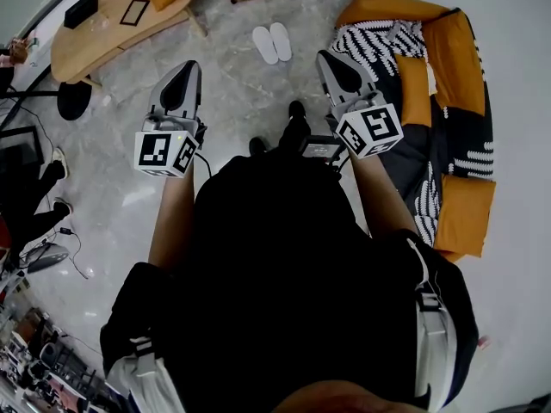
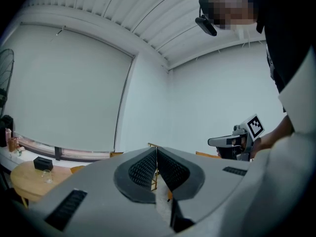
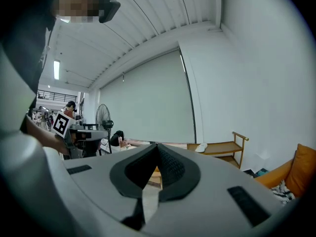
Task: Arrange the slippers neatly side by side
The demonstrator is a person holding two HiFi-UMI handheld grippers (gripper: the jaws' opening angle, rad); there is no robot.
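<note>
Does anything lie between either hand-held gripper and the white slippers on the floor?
Nothing visible does. The pair of flat white slippers lies on bare grey floor ahead of the left hand-held gripper and the right hand-held gripper; the person's black shoes stand short of the slippers.

Head view: bright, even indoor light falls on a pale glossy floor (image 1: 232, 67), which shows soft sheen and only faint shadows. The person's black clothing (image 1: 284, 256) is a dark mass with little detail. Fisheye distortion bends the edges, and the corners go black. In their own views, the left gripper (image 2: 157, 152) and right gripper (image 3: 157, 148) are flatly lit against white walls (image 2: 197, 98). A ceiling strip lamp (image 3: 55, 69) glows at the left edge.
</note>
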